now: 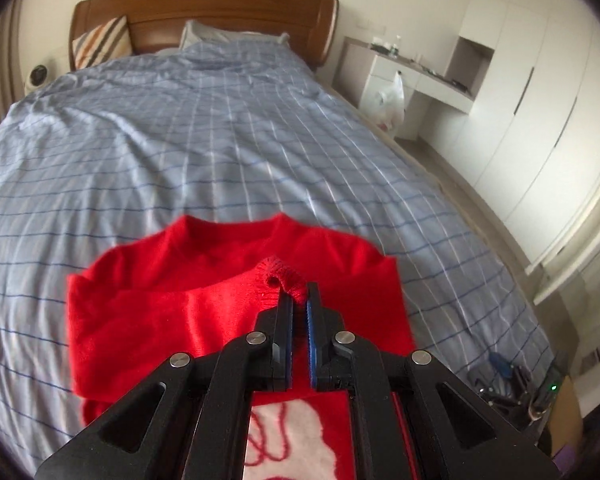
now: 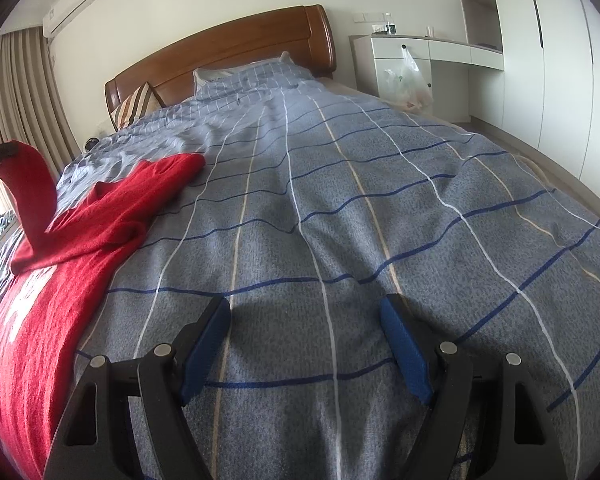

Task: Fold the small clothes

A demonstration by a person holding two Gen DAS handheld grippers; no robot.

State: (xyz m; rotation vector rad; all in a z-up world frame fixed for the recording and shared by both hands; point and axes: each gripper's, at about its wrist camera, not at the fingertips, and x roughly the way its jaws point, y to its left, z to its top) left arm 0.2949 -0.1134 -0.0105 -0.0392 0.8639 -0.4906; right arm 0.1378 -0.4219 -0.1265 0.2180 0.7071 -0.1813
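A small red sweater (image 1: 204, 304) with a white front patch lies on the blue checked bed cover (image 1: 220, 152). My left gripper (image 1: 299, 298) is shut on the ribbed cuff of a sleeve (image 1: 282, 278) and holds it lifted over the sweater's chest, below the neckline. In the right wrist view the sweater (image 2: 80, 232) lies at the left, with the lifted sleeve (image 2: 32, 192) rising to the left gripper at the frame's left edge. My right gripper (image 2: 304, 308) is open and empty, low over bare cover to the right of the sweater.
A wooden headboard (image 1: 204, 12) with a striped cushion (image 1: 100, 42) and a pillow stands at the far end. A white desk with a hanging plastic bag (image 1: 388, 100) and wardrobes stand along the right. Clutter lies on the floor by the bed's right side (image 1: 512, 384).
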